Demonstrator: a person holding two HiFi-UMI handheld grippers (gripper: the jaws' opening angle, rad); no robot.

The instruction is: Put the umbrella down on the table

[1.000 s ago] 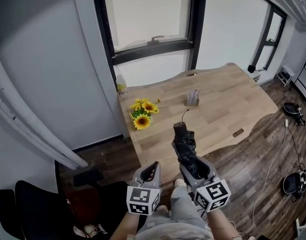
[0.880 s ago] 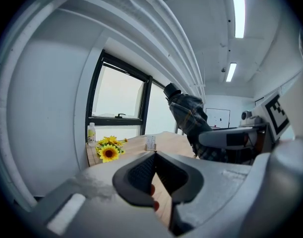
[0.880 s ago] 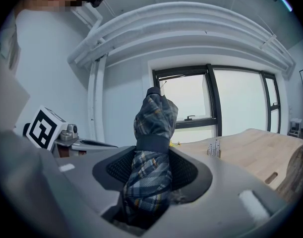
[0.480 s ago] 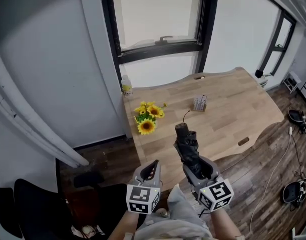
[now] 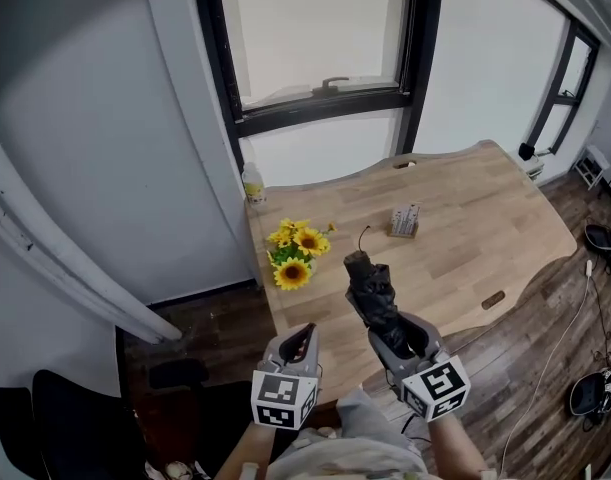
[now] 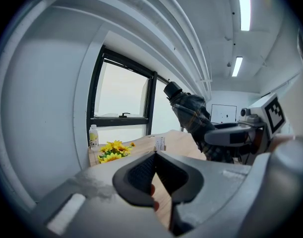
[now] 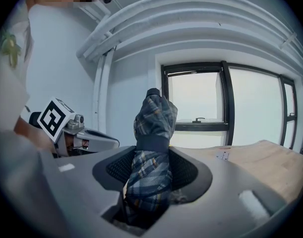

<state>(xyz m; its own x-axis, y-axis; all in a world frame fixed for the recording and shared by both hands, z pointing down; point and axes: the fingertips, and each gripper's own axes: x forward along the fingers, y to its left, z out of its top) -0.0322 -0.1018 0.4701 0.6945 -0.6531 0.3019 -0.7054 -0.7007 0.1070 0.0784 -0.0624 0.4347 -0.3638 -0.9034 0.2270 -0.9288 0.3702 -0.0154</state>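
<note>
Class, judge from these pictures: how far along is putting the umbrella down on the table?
Done: the folded umbrella is clamped in the right claw. In hand: it is held in the air at the near edge of the table. Left: lay it on the wood and open the claw.

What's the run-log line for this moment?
right tool: shut on umbrella | left tool: shut, empty | umbrella: folded, not yet down on table
</note>
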